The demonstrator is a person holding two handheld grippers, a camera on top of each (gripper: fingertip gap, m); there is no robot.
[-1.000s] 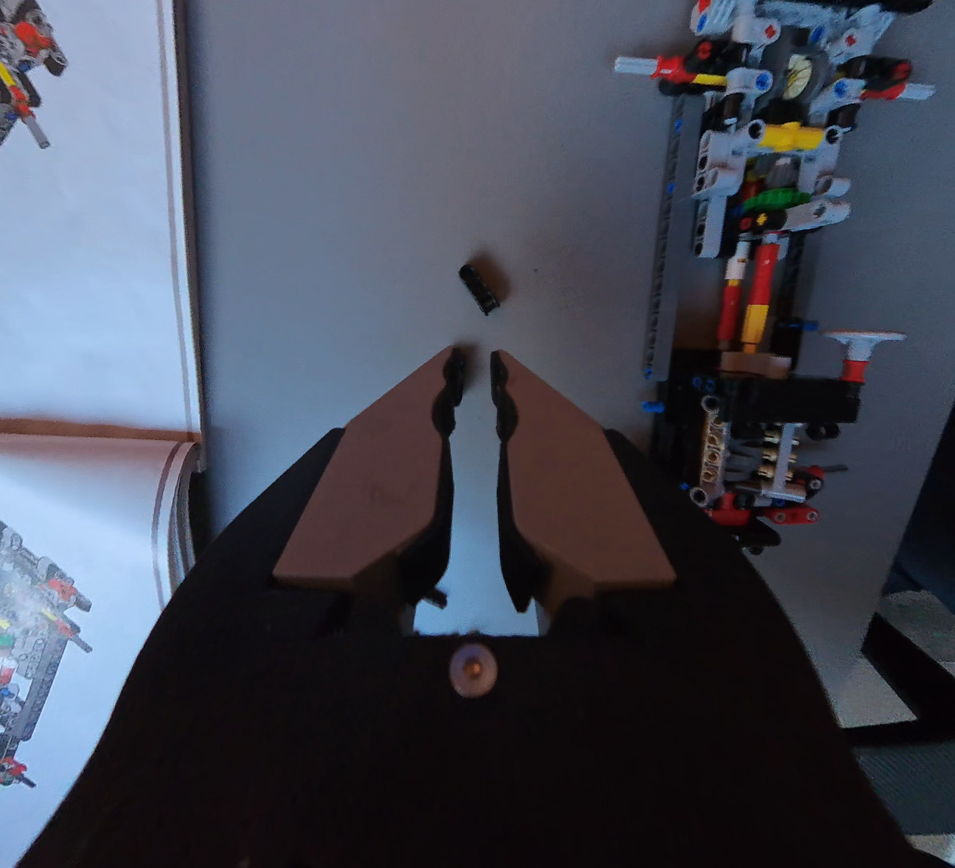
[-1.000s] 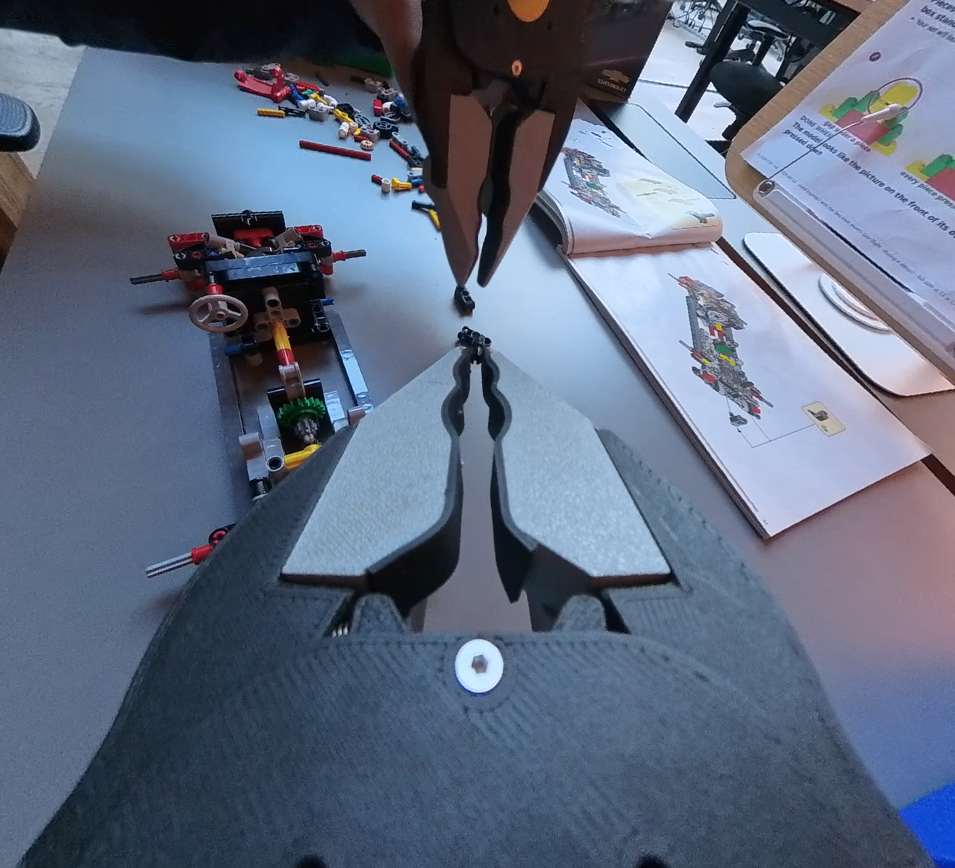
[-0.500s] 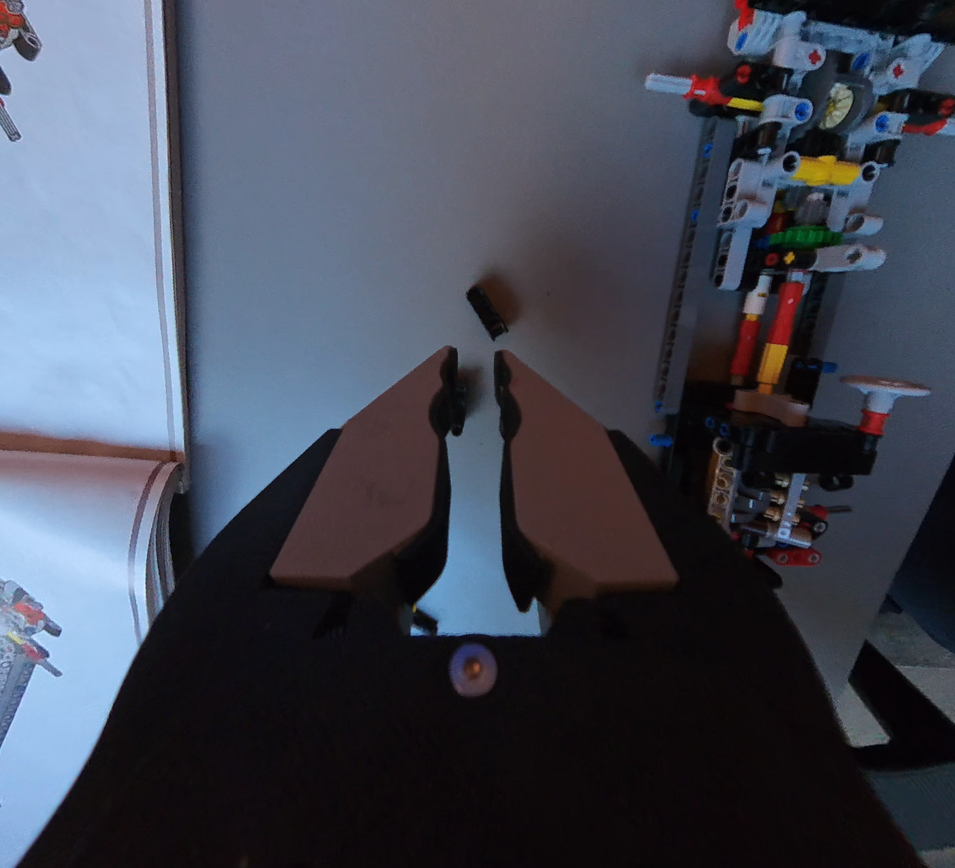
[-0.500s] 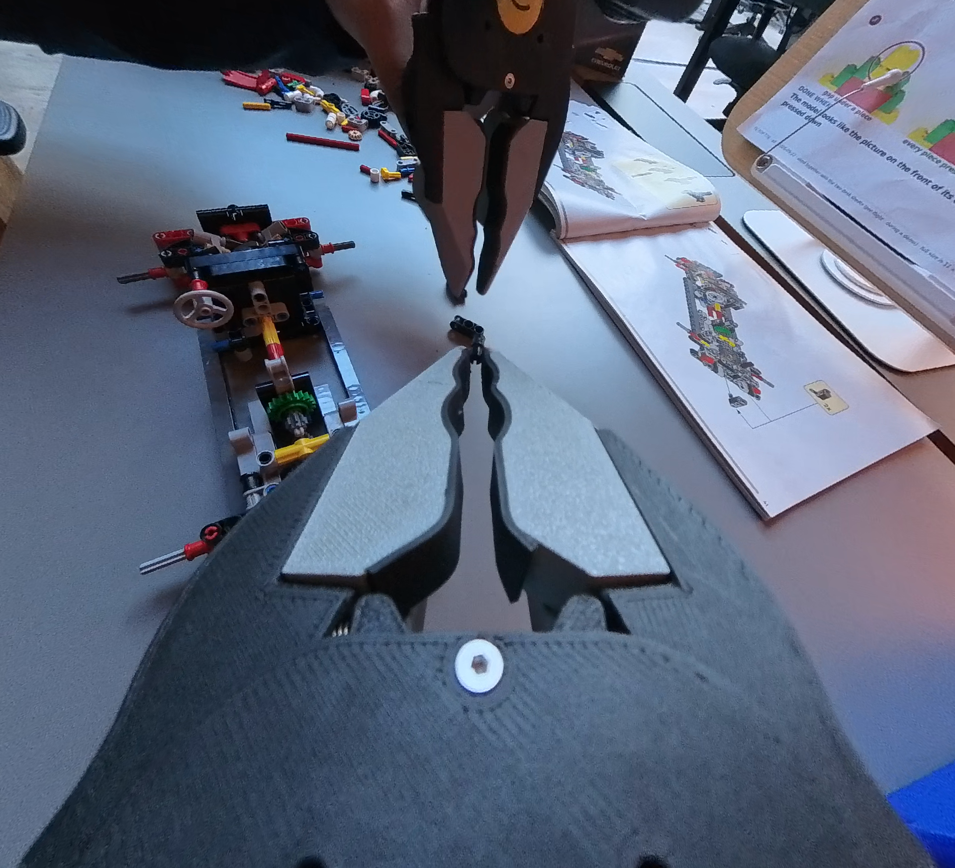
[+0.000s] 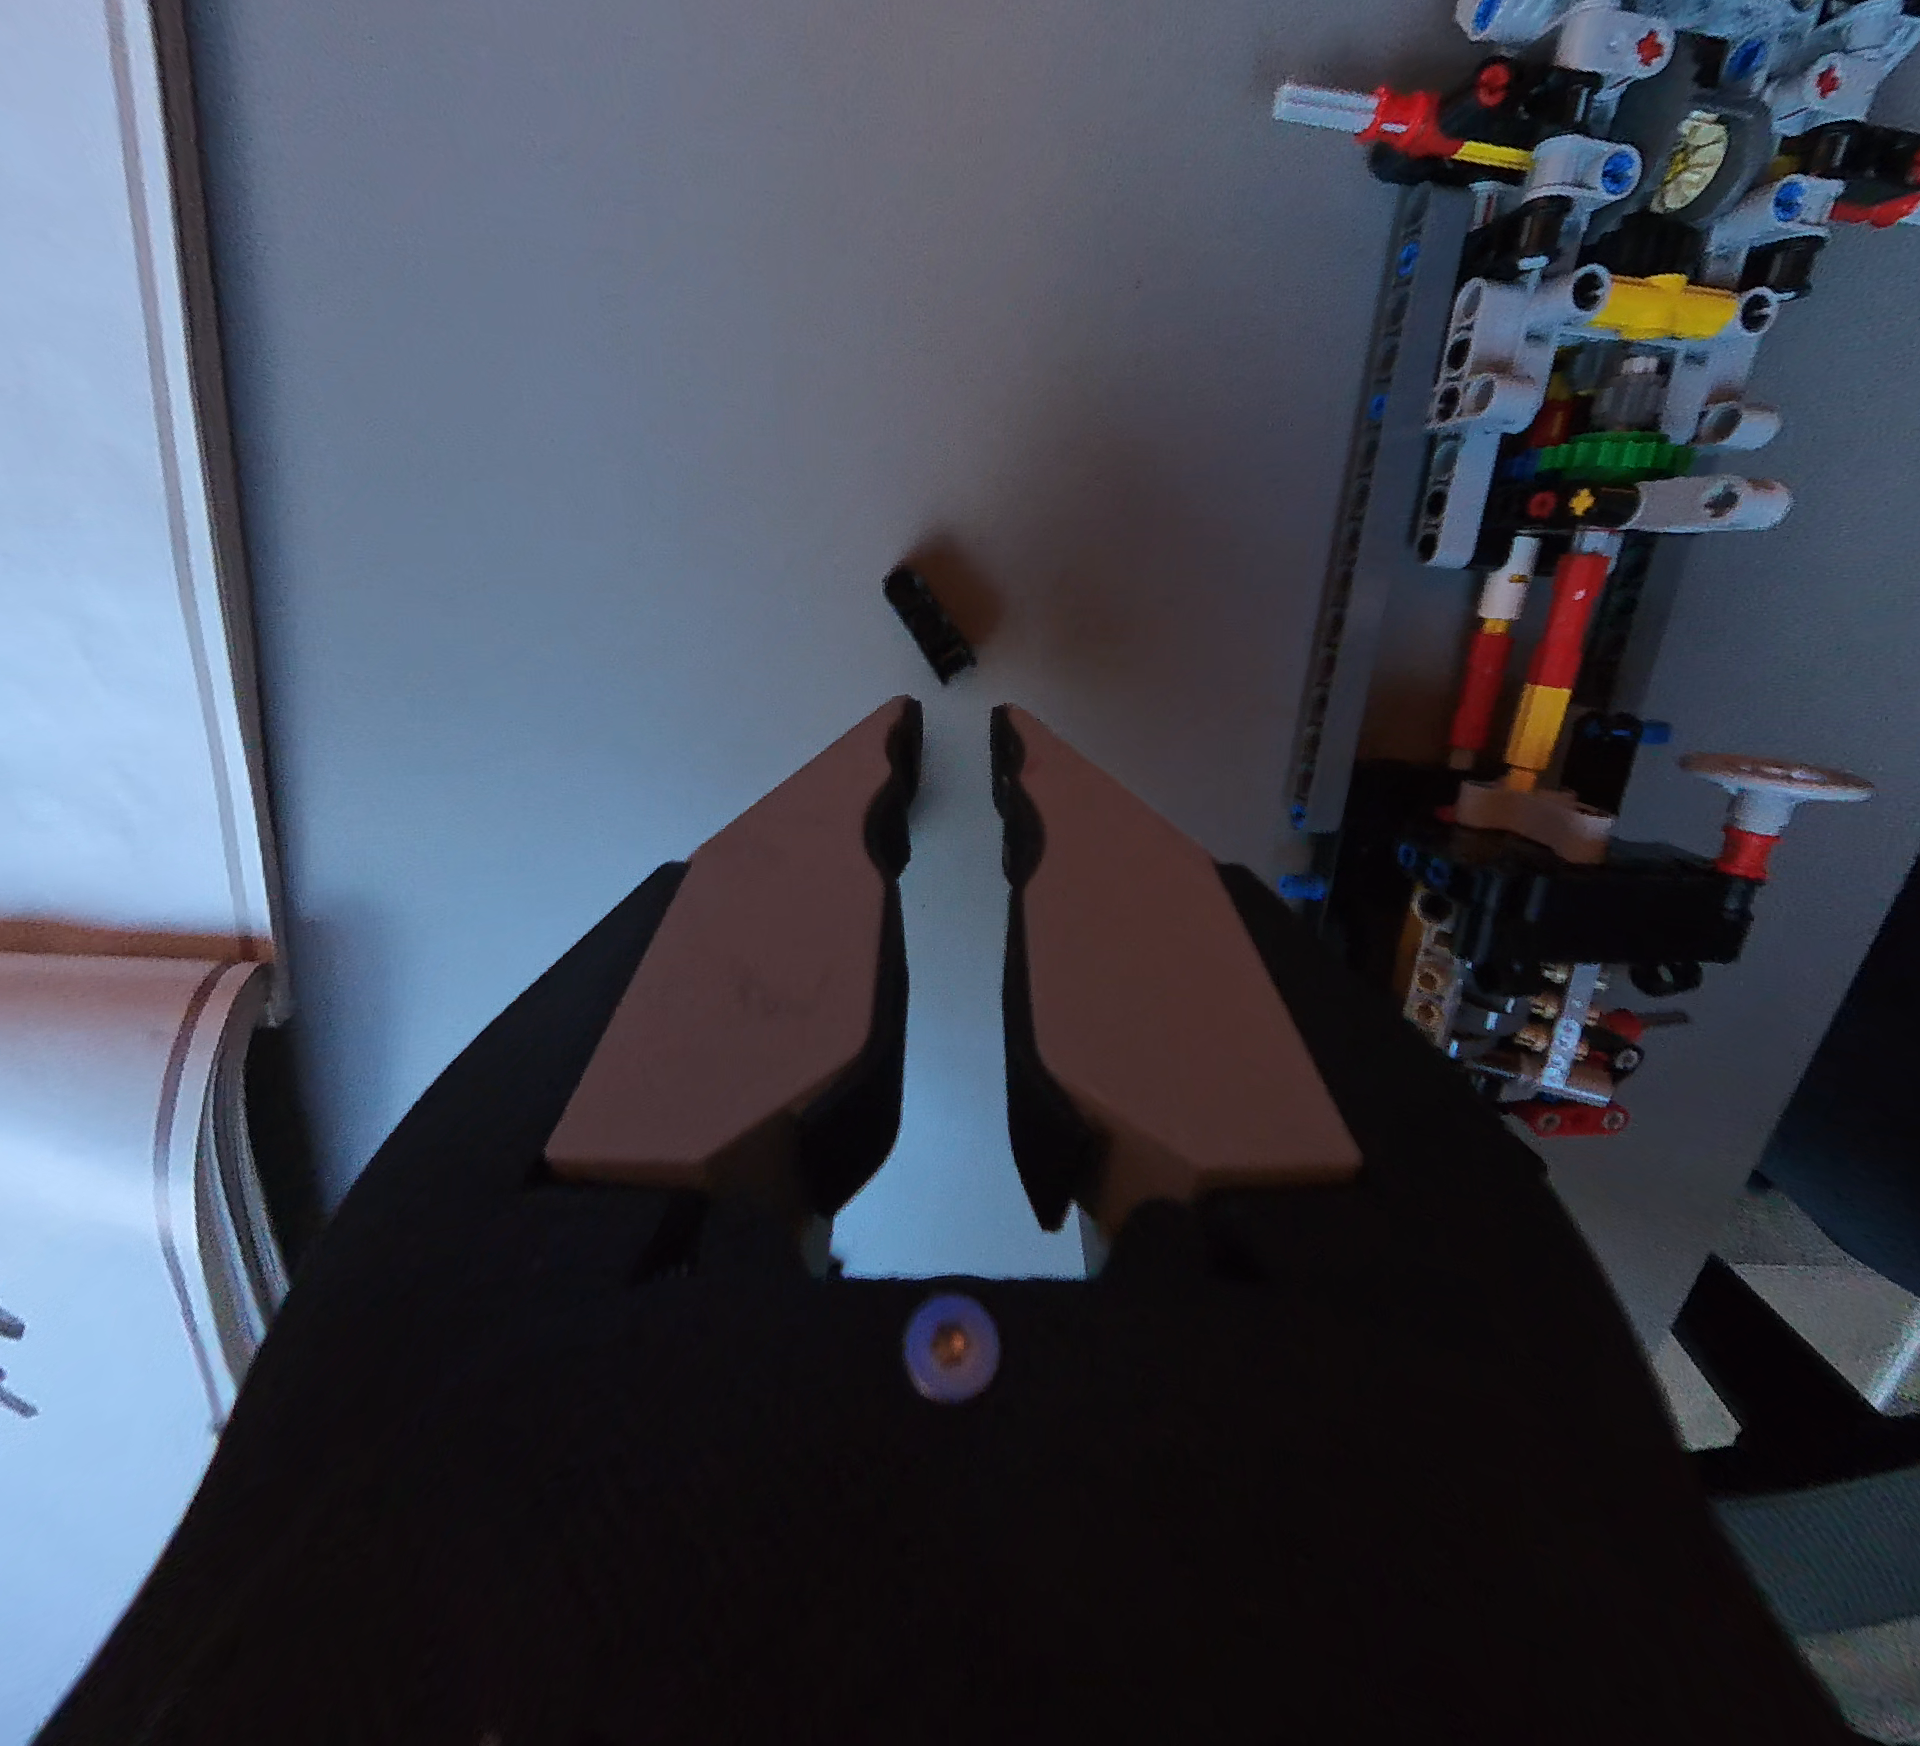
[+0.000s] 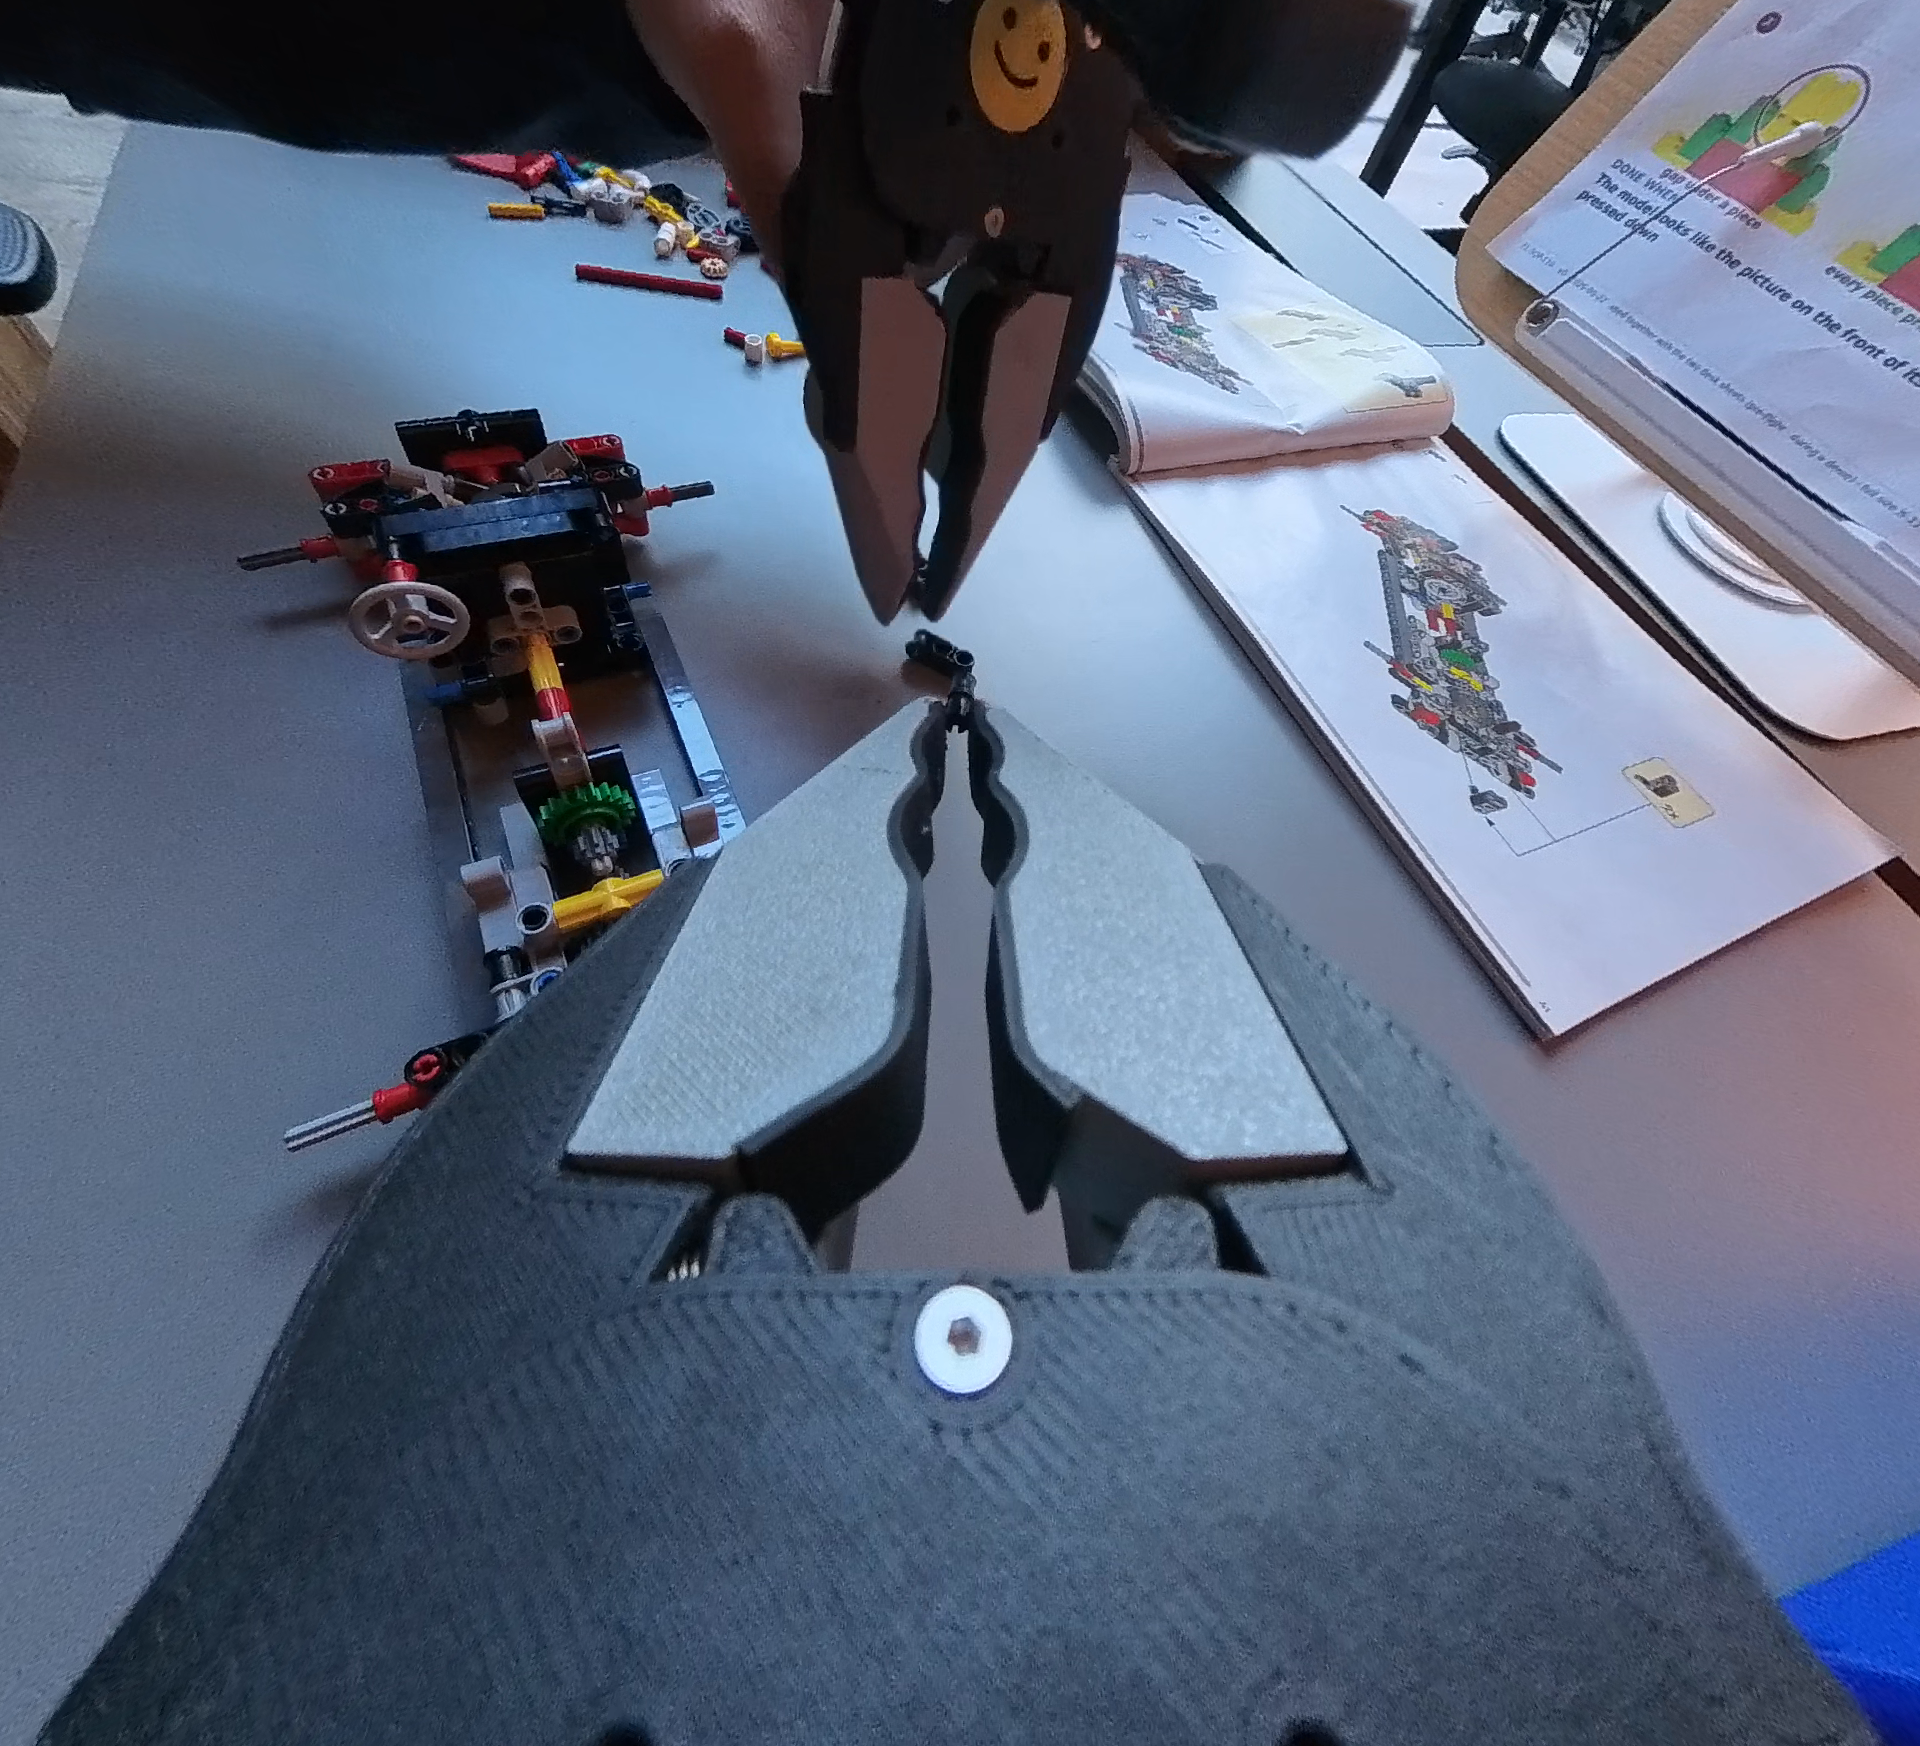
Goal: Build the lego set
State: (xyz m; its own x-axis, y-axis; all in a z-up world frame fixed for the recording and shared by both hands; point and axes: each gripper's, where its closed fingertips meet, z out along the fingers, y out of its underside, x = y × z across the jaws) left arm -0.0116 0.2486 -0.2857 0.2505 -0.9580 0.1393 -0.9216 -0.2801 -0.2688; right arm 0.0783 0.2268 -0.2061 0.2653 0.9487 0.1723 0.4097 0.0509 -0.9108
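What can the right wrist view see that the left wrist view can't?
Only the right wrist view shows the loose pile of small pieces, the standing instruction board, a hand holding the left claw, and the right claw pinching a tiny black pin.

Only the left wrist view shows the left claw's gap plainly, with nothing in it.

Both show the grey table, the toy chassis, the open booklet and the small black connector.

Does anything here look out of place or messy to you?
Mostly tidy. One small black connector lies alone on the grey table, apart from the scattered loose pieces farther back, just under the left gripper. The right gripper pinches a small black pin beside it.
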